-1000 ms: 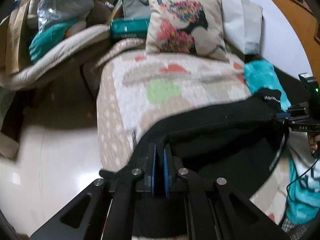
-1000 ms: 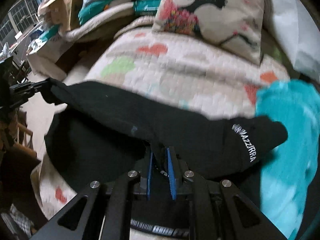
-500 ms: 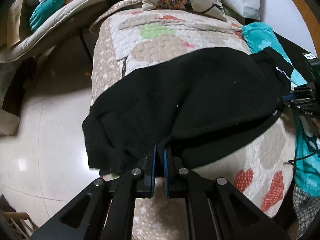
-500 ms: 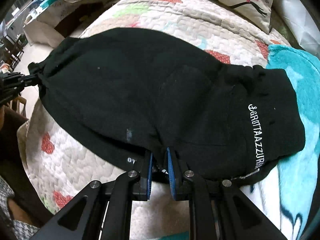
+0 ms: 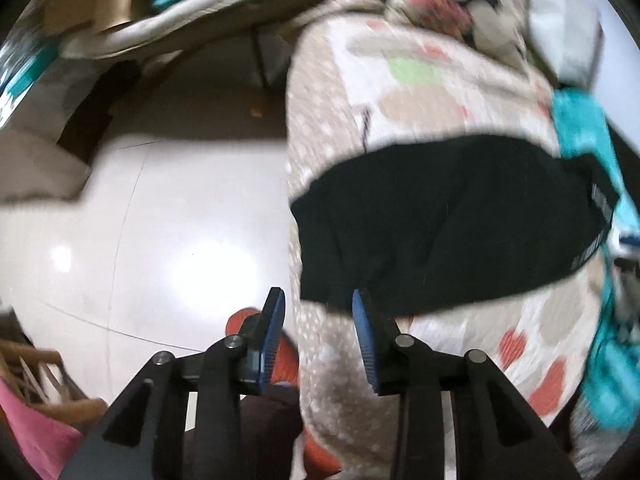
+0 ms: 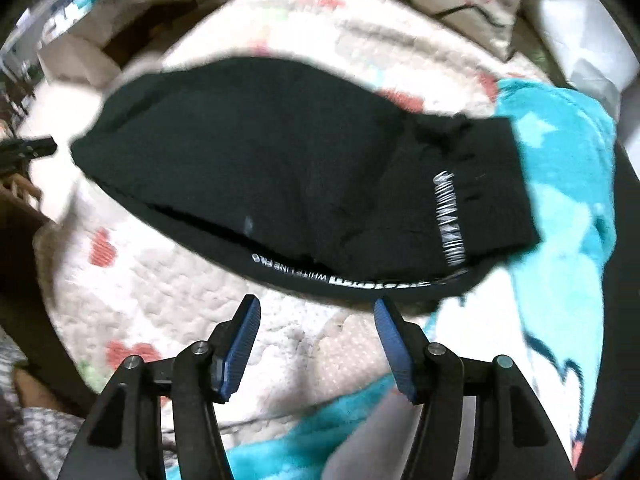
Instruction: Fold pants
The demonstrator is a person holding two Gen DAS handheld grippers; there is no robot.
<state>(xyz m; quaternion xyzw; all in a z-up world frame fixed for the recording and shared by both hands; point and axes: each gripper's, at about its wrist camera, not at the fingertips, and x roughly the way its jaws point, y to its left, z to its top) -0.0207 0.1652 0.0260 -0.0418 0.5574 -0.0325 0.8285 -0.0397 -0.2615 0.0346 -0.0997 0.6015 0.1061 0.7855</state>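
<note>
The black pants (image 5: 444,220) (image 6: 280,168) lie folded across the patterned quilt (image 5: 420,92) (image 6: 192,292), with white lettering on the waistband at the right end. My left gripper (image 5: 318,300) hangs just short of the pants' near left corner, over the bed's edge. Its jaws are opening and hold nothing. In the right wrist view my right gripper (image 6: 316,308) hovers just in front of the waistband edge. Its jaws are opening wide, with only quilt between them. The left gripper's tip (image 6: 28,150) shows at the far left of that view. Both views are blurred.
A teal blanket (image 6: 568,184) lies right of the pants. A printed pillow (image 5: 452,0) and a white one sit at the head of the bed. Shiny tiled floor (image 5: 160,240) is left of the bed. Piled bedding and bags (image 5: 160,20) crowd the far left.
Both grippers let go of the pants, opened and drew back toward the near edge. The pants now lie flat and folded on the quilt.
</note>
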